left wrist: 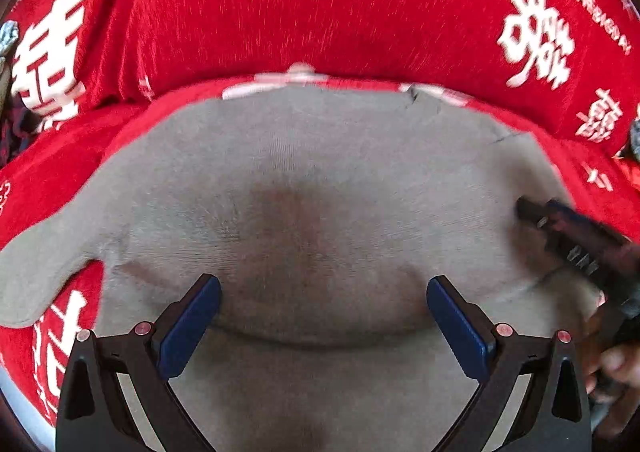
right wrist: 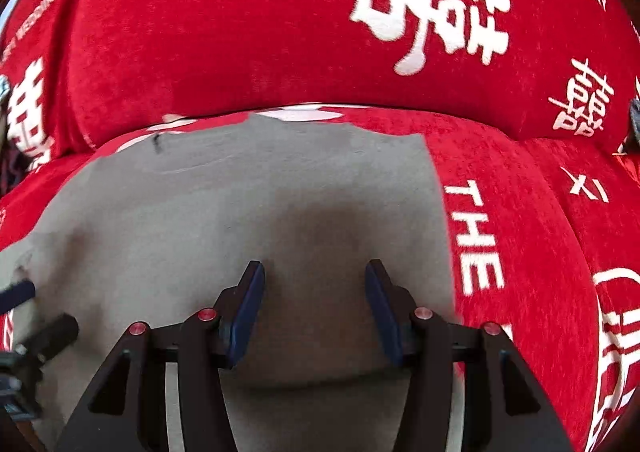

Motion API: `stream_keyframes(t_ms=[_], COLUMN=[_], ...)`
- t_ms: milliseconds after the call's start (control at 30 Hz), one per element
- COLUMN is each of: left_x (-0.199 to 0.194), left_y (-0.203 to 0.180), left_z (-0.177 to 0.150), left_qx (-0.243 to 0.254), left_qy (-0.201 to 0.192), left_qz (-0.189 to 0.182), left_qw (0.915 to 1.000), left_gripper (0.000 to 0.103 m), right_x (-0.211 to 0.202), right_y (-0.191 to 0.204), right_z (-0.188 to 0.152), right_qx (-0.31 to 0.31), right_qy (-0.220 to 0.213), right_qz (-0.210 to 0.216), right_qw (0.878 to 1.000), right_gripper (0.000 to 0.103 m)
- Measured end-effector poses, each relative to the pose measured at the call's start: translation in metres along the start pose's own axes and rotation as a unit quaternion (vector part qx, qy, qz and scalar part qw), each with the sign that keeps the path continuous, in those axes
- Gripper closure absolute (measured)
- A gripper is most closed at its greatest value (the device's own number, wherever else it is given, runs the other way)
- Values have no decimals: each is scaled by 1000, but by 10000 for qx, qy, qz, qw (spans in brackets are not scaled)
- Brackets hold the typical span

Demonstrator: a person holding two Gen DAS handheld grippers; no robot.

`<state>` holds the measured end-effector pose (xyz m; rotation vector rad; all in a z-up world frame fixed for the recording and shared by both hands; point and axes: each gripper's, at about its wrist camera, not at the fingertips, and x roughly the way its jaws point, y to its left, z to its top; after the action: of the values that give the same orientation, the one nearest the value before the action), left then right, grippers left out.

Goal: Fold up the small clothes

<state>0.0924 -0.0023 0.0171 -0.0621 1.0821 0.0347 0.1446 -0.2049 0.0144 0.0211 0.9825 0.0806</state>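
Observation:
A small grey knit garment lies flat on a red sofa seat; a sleeve sticks out at the left. It also fills the right wrist view, its right edge straight. My left gripper is open, low over the garment's near part, with nothing between its blue pads. My right gripper is open over the garment's right part, also empty. The right gripper shows in the left wrist view at the garment's right side; the left gripper's fingers show at the left edge of the right wrist view.
The red sofa cover with white characters and lettering rises as a backrest behind the garment. More seat cover lies to the right of the garment. A hand holds the right gripper.

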Motion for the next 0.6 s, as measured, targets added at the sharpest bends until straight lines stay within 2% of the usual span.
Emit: stream_keyframes(t_ms=[167, 300, 367, 500, 600], left_x=[12, 23, 21, 2, 4], left_y=[11, 18, 21, 25, 12], left_z=[10, 25, 30, 23, 10], left_qx=[-39, -86, -195, -518, -260], left_qy=[-72, -21, 97, -73, 18], left_qz=[163, 209, 226, -33, 44], left_qw=[9998, 9997, 9995, 9986, 9996], left_gripper=[0, 0, 0, 0, 0], right_x=[21, 39, 36, -6, -14], right_y=[-10, -12, -4, 16, 31], right_z=[24, 43, 46, 26, 1], right_qx=[101, 245, 89, -74, -382], right_qy=[117, 310, 446, -44, 12], right_qz=[-72, -57, -221, 265, 63], right_qw=[9999, 9992, 9987, 9996, 9992], right_gripper=[44, 31, 30, 30, 30])
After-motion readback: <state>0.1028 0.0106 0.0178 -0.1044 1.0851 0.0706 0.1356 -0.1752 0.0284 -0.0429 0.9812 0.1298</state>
